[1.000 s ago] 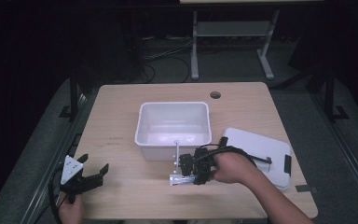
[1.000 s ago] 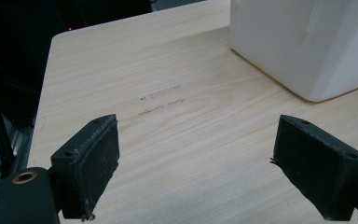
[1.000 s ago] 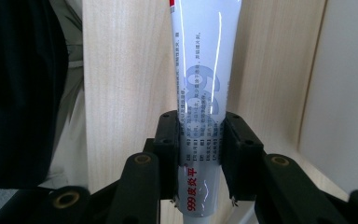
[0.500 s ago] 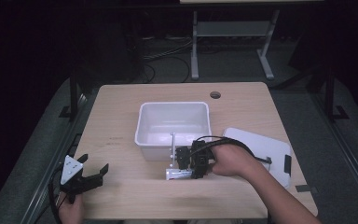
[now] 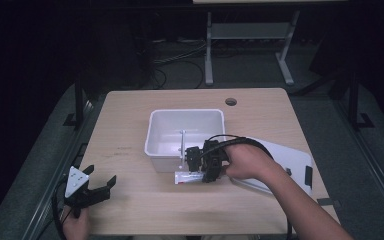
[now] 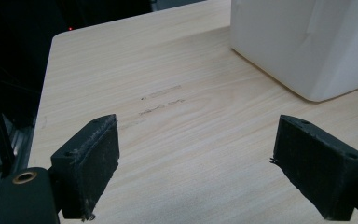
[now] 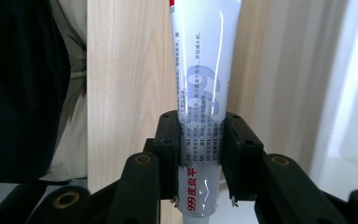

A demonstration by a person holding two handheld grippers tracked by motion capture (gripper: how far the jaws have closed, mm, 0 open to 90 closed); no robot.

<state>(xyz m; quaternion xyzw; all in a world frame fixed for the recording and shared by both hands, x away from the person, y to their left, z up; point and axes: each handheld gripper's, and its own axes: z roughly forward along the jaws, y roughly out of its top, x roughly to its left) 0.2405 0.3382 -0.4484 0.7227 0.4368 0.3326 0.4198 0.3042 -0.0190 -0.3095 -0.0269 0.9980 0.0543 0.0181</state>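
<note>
A light wooden table [image 5: 130, 120] with a round cable hole [image 5: 231, 102] near its far edge stands in a dark room. Beyond it, cables [image 5: 170, 55] trail over the grey floor [image 5: 330, 107] beside a pale metal frame [image 5: 250, 35] (its feet splay toward the table). Everything farther back is black.

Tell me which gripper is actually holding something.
The right gripper: its jaws clamp a white tube with printed text, beside the white bin. The left gripper has wide-open jaws over bare table.
</note>
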